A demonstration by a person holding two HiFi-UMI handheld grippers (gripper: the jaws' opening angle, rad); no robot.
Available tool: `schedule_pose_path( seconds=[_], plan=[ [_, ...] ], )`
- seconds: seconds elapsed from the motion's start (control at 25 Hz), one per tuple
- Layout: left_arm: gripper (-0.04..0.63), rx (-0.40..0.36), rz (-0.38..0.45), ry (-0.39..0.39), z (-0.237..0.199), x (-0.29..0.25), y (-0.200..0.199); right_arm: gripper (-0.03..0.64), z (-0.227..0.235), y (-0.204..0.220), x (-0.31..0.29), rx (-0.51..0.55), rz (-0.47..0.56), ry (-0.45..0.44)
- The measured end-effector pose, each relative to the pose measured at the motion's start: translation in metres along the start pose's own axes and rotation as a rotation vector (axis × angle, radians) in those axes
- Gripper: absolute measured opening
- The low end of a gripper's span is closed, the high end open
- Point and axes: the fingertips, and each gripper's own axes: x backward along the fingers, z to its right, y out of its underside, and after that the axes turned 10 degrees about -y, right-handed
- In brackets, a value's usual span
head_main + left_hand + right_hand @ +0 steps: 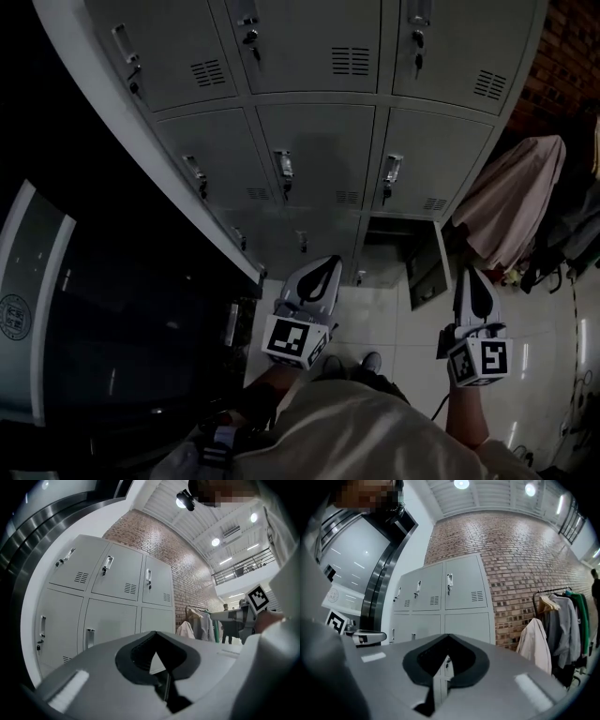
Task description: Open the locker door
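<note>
A bank of grey lockers [319,141] stands in front of me, each door with a small latch handle [392,173]. In the bottom row, the right-hand compartment [386,246] shows a dark inside, and its door [427,270] hangs swung outward. My left gripper [327,262] is held low before the bottom row, shut, with nothing between its jaws. My right gripper [466,273] hovers just right of the swung door, also shut and empty. Neither one touches the lockers. From the left gripper [155,633] the closed doors [112,583] show; the right gripper [447,636] looks at the lockers [450,592] too.
A beige garment [516,197] hangs on a clothes rack right of the lockers, with more clothes [565,616] beside it against a brick wall [520,559]. A dark escalator side [103,328] runs along the left. White floor tiles [375,323] lie under my feet.
</note>
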Motion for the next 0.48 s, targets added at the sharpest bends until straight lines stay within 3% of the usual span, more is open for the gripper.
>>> schedule_pose_path(
  seconds=[0.28, 0.48],
  plan=[
    [0.055, 0.006, -0.028, 0.036, -0.004, 0.012, 0.02, 0.002, -0.021, 0.01, 0.007, -0.008, -0.005, 0.008],
    [0.055, -0.008, -0.023, 0.018, -0.001, 0.033, 0.001, 0.002, -0.034, -0.006, 0.013, -0.005, 0.013, -0.041]
  ],
)
